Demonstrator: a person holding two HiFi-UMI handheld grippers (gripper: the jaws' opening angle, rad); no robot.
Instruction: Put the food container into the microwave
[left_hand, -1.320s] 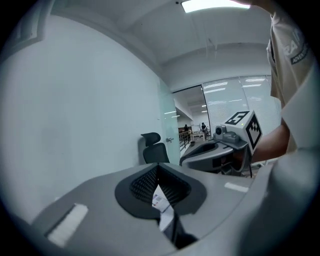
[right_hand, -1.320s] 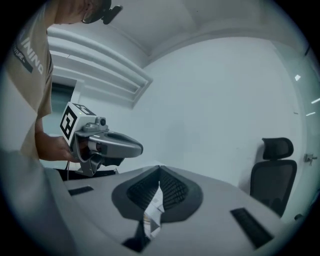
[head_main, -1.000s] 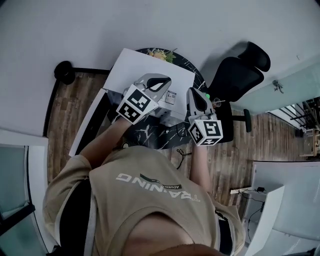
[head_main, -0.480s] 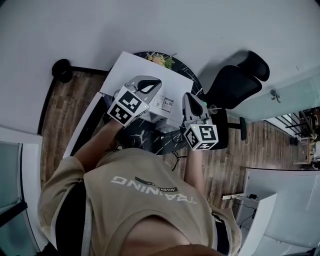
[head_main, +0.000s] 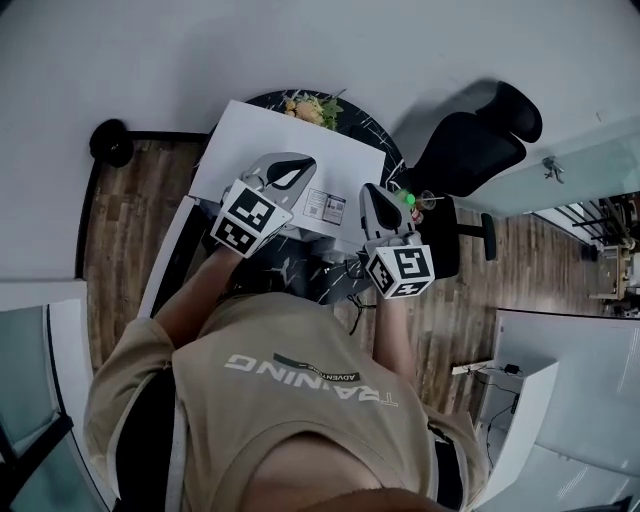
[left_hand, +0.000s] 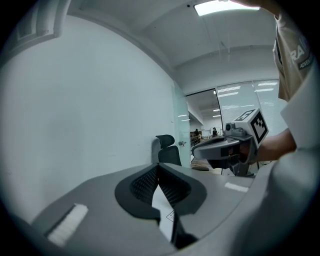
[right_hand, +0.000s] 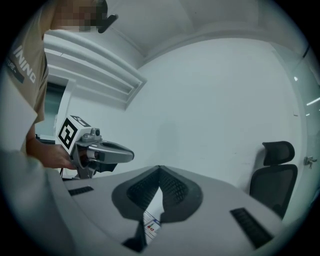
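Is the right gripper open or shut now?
Shut. The right gripper has its jaws touching at the tips in its own view, with nothing held between them.

Shirt (head_main: 250, 400) behind both claws reads "TRAINING" upside down, with a smaller partial "ADVEN" beside it; white label (head_main: 324, 207) on microwave (head_main: 290, 135), between left gripper (head_main: 290, 168) and right gripper (head_main: 372, 196), is too small to read.

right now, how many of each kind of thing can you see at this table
tongs: 2 (left tongs, right tongs)
microwave: 1
table: 1
office chair: 1
flower bunch: 1
total: 6
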